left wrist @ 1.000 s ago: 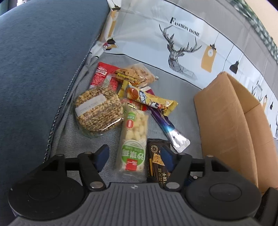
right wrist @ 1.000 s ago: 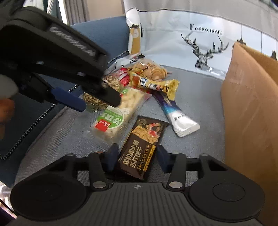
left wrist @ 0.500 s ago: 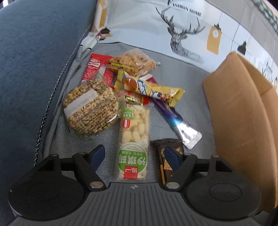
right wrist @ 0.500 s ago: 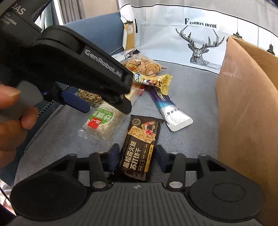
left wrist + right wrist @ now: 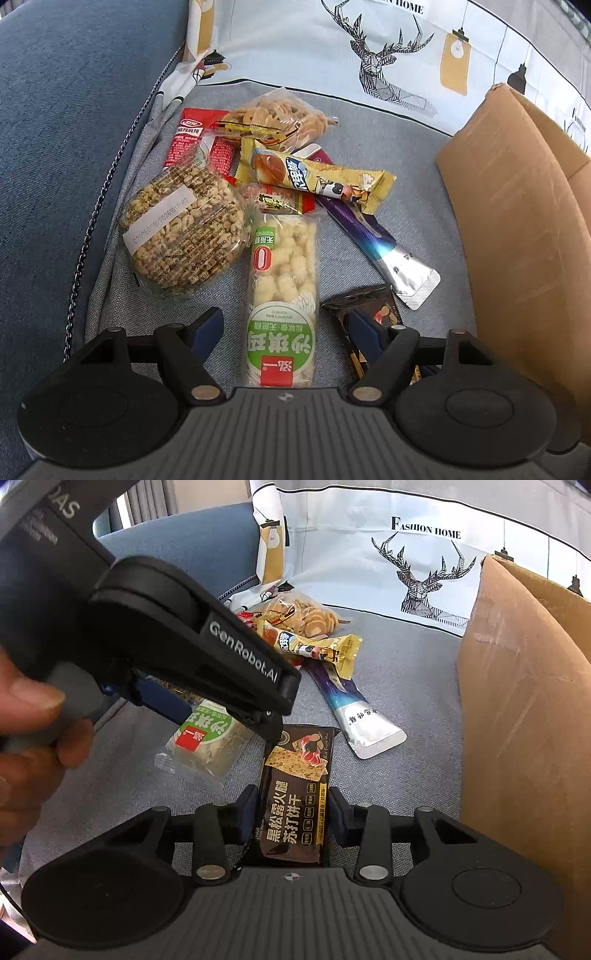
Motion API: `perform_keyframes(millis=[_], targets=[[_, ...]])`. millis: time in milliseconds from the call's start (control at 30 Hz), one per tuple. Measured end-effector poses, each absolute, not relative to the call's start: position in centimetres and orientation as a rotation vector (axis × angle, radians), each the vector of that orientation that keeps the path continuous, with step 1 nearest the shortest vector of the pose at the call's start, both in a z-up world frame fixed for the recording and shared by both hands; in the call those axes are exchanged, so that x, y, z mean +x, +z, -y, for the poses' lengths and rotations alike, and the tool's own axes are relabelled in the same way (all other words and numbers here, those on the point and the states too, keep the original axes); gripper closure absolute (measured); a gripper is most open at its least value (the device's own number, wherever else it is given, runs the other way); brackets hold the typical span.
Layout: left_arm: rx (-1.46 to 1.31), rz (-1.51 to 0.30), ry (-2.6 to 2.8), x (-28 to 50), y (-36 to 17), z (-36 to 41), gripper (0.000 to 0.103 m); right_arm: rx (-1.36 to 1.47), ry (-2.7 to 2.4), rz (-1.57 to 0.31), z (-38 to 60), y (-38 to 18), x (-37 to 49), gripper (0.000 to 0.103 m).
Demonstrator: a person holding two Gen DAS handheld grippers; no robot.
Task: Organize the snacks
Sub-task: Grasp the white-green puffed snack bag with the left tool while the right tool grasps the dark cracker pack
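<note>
A pile of snacks lies on the grey sofa seat. My left gripper (image 5: 286, 325) is open, its fingers either side of a long green-labelled puffed snack pack (image 5: 282, 291), which also shows in the right wrist view (image 5: 207, 742). My right gripper (image 5: 293, 808) has its pads against both edges of a dark cracker pack (image 5: 295, 797); that pack shows partly behind my left gripper's right finger (image 5: 369, 306). A round grain cake (image 5: 184, 229), a yellow bar (image 5: 317, 177) and a purple-silver sachet (image 5: 384, 251) lie further off.
An open cardboard box (image 5: 517, 221) stands at the right, also in the right wrist view (image 5: 524, 709). A blue armrest (image 5: 66, 129) rises at the left. A deer-print cushion (image 5: 369, 55) lines the back. A bag of crisps (image 5: 284, 114) and a red pack (image 5: 188, 136) lie at the far end of the pile.
My left gripper has moved forward and down over the green snack pack. My right gripper has closed in on the dark cracker pack, its pads now against the pack's edges.
</note>
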State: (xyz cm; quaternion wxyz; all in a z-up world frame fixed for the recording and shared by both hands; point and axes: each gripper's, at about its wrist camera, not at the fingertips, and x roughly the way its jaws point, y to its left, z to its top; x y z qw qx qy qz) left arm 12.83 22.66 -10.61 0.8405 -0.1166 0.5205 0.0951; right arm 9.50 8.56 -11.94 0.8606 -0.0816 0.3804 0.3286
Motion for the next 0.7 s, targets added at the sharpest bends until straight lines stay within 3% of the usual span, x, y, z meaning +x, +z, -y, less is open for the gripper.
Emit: perform_keyframes(millis=[200,267,567,700], targets=[[-0.238,-1.107,0.199,12.7,-10.6,-22.7,0.042,-0.171,0.691,-0.784,-8.4,-11.7,9.3,0.062],[-0.223,-1.121,0.206,12.6,-10.7,-22.7,0.061,-0.17,0.693,-0.787,-8.4,-11.7,9.3,0.062],[-0.303,-1.155,0.165,10.7,-10.2,-23.5,0.061,-0.164,0.696,-0.79,-8.2,-11.7,9.2,0.062],[-0.319,-1.163,0.17,10.6,-10.4,-23.9,0.057,-0.16,0.694,-0.8,-8.3,-11.7,9.4,0.061]])
